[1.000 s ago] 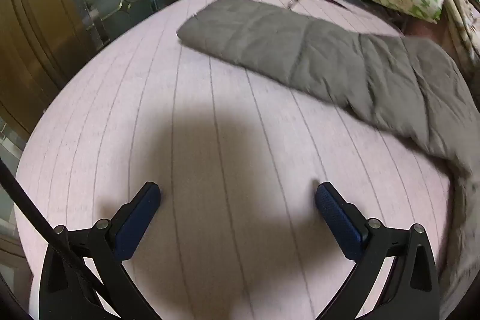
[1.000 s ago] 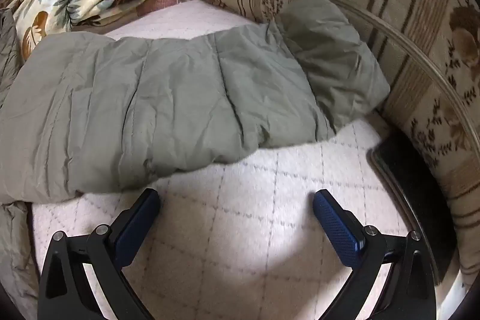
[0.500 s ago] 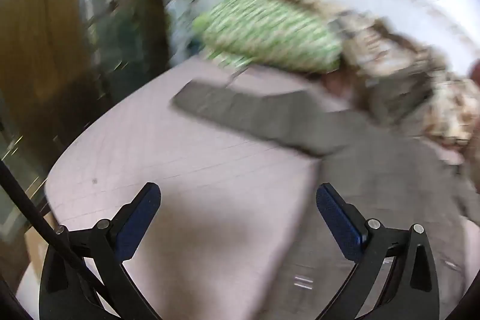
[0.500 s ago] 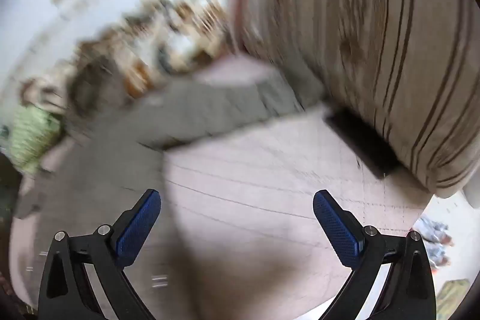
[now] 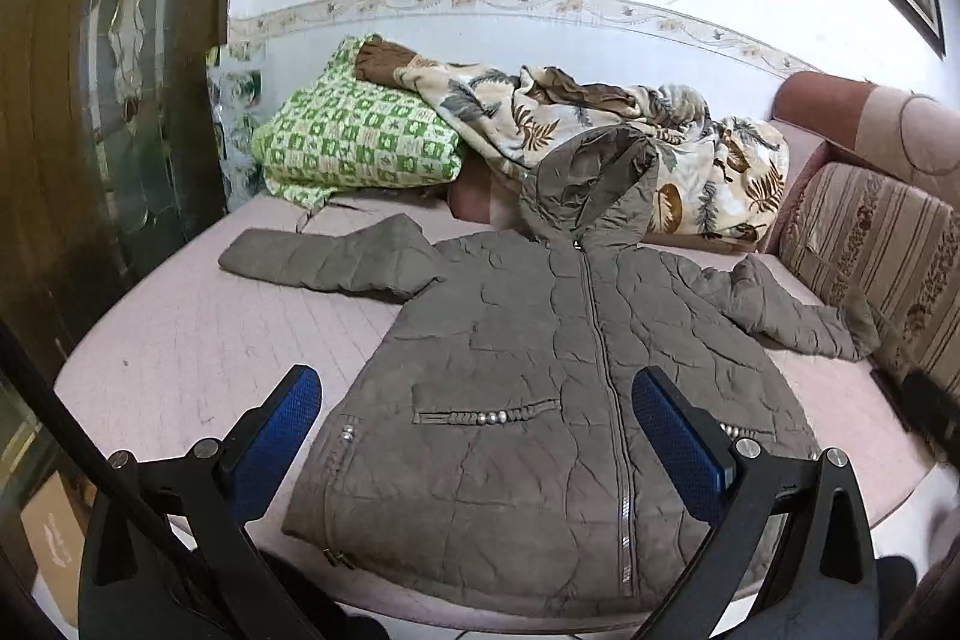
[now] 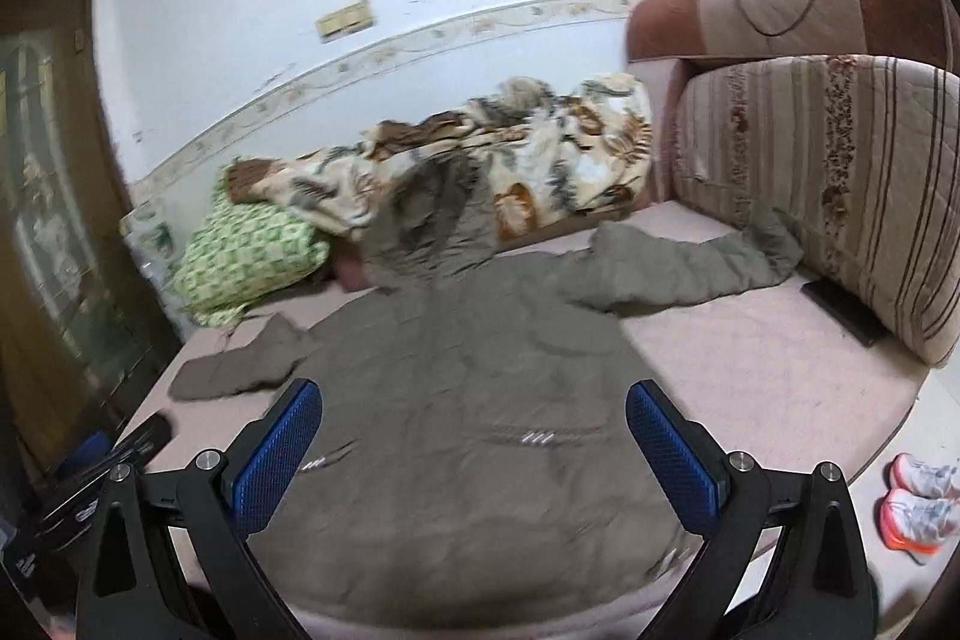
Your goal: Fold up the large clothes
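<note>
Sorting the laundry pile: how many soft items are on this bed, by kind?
Olive quilted hooded jacket: 1
Green-and-cream checked pillow: 1
Cream leaf-print blanket: 1
Striped floral back cushion: 1
Total: 4

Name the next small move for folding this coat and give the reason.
Probably bring the left tool down to the coat's outstretched sleeve on that side and fold it in across the chest. The coat lies flat, zipped, front up on the bed, both sleeves spread wide; both tools are open, holding nothing, and hang above the hem, so nothing is folded yet.
</note>
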Demonstrator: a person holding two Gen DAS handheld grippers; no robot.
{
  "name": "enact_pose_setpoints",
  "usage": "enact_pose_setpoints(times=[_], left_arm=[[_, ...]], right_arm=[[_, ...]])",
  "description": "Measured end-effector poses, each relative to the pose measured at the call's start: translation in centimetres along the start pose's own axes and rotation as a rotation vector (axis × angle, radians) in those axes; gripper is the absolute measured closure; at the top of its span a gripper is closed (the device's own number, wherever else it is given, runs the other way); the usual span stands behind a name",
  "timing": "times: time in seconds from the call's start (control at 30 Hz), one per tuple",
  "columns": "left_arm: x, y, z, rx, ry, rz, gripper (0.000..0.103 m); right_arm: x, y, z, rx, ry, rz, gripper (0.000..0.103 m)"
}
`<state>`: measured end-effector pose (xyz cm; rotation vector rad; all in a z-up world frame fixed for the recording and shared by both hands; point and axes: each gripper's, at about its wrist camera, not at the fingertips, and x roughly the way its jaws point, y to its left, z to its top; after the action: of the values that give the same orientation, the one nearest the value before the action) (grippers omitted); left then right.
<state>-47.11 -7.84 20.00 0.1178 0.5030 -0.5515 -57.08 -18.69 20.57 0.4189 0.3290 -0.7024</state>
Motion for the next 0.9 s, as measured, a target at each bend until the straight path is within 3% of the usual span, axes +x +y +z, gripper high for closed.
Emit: enact_pose_setpoints(times=[0.17,0.9], left_arm=[[0.4,-0.1,-0.3,-0.015,0.036,0.02,0.0],[3.3,-0.3,-2.2,0.057,0.117,0.048,0.0]], right_arm=[[-0.5,2.8,-1.1,-0.09,0.012,0.0,0.0],[2.2,2.9,-1.8,-0.096,0.101,0.022,0.0]])
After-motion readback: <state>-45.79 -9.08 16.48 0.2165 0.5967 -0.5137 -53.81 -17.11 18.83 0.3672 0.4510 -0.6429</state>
